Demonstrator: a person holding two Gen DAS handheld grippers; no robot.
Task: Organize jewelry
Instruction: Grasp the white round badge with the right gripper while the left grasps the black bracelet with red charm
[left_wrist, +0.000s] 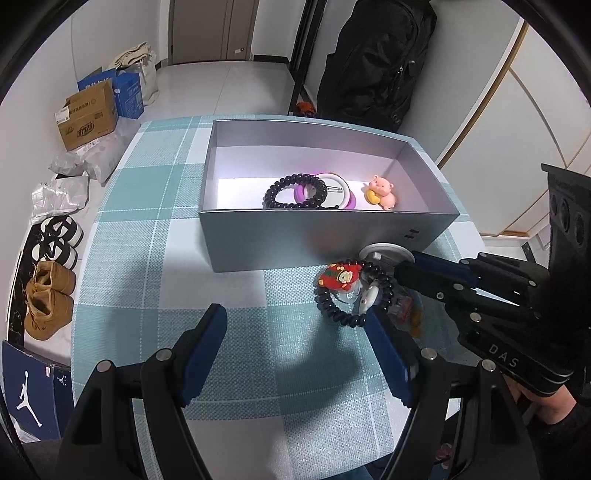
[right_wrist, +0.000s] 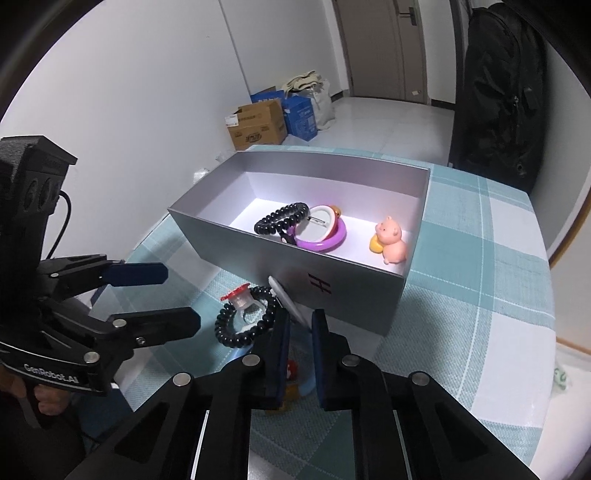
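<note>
A grey box (left_wrist: 295, 236) (right_wrist: 354, 299) on the checked tablecloth holds a black bead bracelet (left_wrist: 295, 192) (right_wrist: 280, 218), a purple ring with a white badge (left_wrist: 334, 184) (right_wrist: 327, 229) and a pink pig figure (left_wrist: 382, 192) (right_wrist: 391, 240). In front of the box lie another black bead bracelet (left_wrist: 351, 295) (right_wrist: 243, 321), a red charm (left_wrist: 340, 275) (right_wrist: 238, 295) and a white round badge (left_wrist: 384, 254) (right_wrist: 290, 302). My left gripper (left_wrist: 295, 325) (right_wrist: 177, 295) is open, just left of this pile. My right gripper (right_wrist: 301, 321) (left_wrist: 400, 273) is nearly shut around the white badge's edge.
The table's edge curves at the left, with shoes (left_wrist: 48, 302) and cardboard boxes (left_wrist: 88, 114) on the floor beyond. A black bag (left_wrist: 373, 62) hangs behind the table. Small colourful items (right_wrist: 291, 373) lie under my right gripper.
</note>
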